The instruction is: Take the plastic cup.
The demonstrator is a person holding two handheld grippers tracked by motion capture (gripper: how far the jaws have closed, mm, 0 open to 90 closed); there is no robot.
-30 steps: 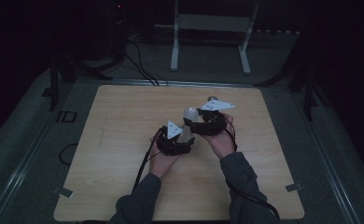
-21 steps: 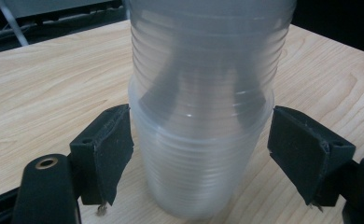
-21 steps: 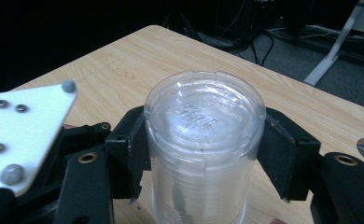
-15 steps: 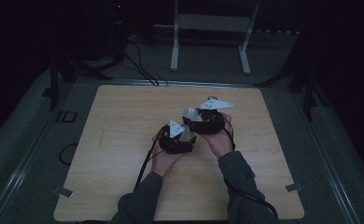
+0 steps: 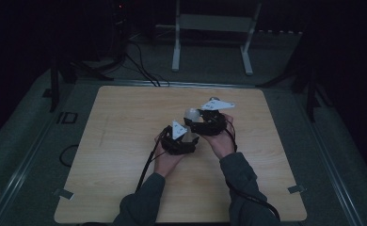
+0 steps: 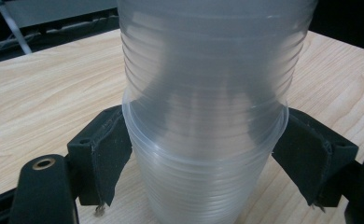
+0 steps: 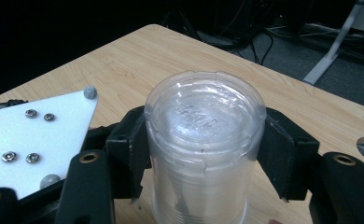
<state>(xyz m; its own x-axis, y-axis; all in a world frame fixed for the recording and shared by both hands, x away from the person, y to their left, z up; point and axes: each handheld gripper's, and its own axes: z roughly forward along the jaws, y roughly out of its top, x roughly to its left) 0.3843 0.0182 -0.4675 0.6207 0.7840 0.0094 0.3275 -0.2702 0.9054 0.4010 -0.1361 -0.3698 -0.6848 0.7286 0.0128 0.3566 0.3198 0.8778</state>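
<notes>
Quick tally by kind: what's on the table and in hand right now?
Stack of clear plastic cups: 1, upside down; cups in it too nested to count
Grippers: 2, left gripper and right gripper, both clamped on the stack
Wooden table: 1
Total: 4

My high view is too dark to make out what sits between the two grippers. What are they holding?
Observer: A stack of clear plastic cups, nested and turned upside down.
Operator: Where does the left gripper grip it?
Observer: The left gripper has its jaws on either side of the lower cups, just under the outer cup's rim.
Operator: And the right one?
Observer: The right gripper has its jaws closed on the topmost cup, whose embossed base faces up.
</notes>
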